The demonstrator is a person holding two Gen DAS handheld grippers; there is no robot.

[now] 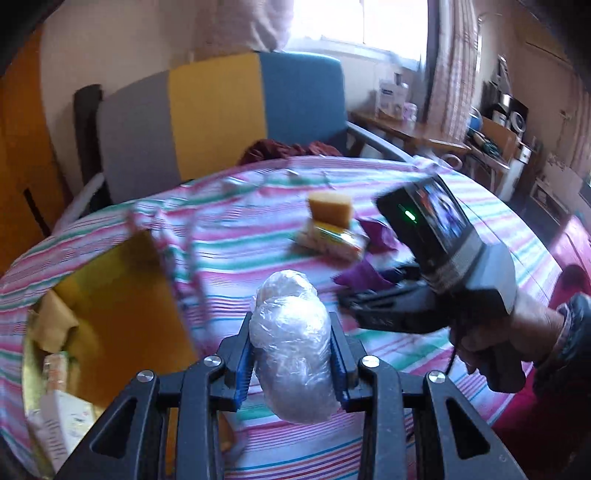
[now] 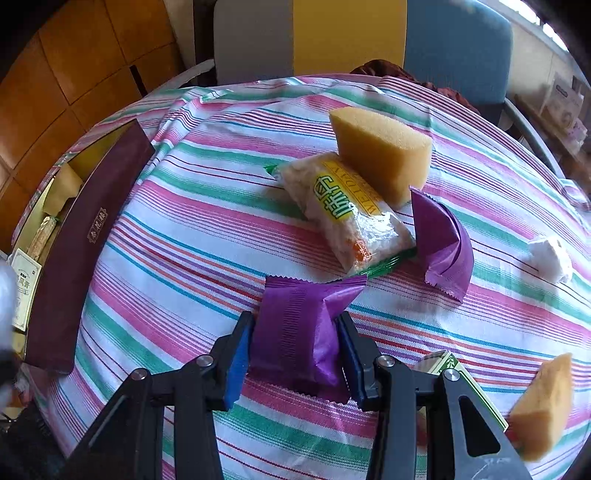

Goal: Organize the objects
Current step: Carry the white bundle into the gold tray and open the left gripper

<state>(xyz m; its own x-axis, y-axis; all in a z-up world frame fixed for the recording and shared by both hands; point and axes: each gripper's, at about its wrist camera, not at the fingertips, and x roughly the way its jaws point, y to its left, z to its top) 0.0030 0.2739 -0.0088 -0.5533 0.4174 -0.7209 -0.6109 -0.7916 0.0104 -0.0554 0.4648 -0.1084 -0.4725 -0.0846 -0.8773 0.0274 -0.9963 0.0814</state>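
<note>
Right claw (image 2: 297, 354) grips purple packet (image 2: 299, 343) — snack bag (image 2: 347, 212), sponge (image 2: 380, 155) beyond.

You are facing a chair (image 1: 221, 110) backed in grey, yellow and blue at twelve o'clock. Daylight is pouring through the window (image 1: 354, 22) at one o'clock, and a cluttered wooden side table (image 1: 410, 129) is standing at two o'clock.

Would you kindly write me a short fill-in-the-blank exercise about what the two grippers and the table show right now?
1. The left gripper is shut on a lump wrapped in clear ____.
2. The right gripper is shut on a ____ packet.
3. The yellow sponge leans on a snack bag atop the ____ tablecloth.

Missing words: plastic; purple; striped
</note>
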